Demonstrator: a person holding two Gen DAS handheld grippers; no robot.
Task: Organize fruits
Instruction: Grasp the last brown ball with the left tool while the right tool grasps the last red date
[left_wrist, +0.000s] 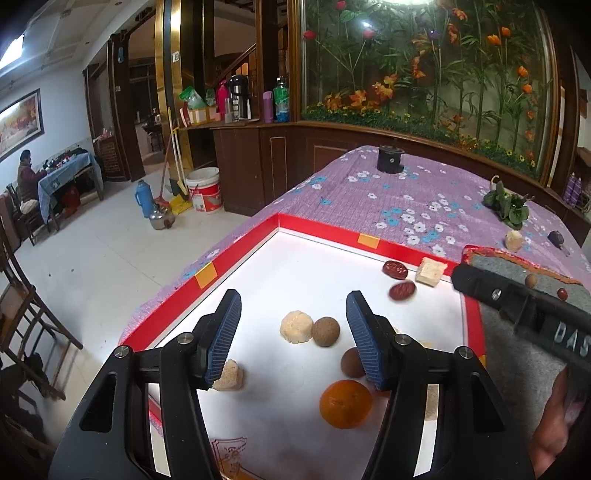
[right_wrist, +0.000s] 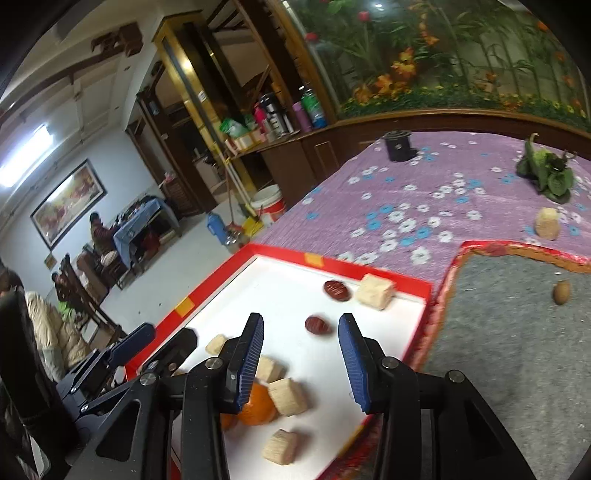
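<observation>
Right wrist view looks down over a white tray with a red rim (right_wrist: 402, 282), and the right gripper (right_wrist: 301, 358) hangs over it with its jaws apart and nothing between them. A red date (right_wrist: 317, 325) lies on the tray floor just past the fingertips, at about twelve o'clock from the claw, blurred; I cannot read its long axis for sure. A second date (right_wrist: 337, 290) sits farther on at one o'clock, beside a pale cube (right_wrist: 376, 291).

From the left wrist, the left gripper (left_wrist: 293, 339) is also spread and empty, with a pale ball (left_wrist: 296, 327) and a brown ball (left_wrist: 325, 331) between its tips and an orange (left_wrist: 345, 404) nearer in. I'd judge the right hand closer to the near date.
</observation>
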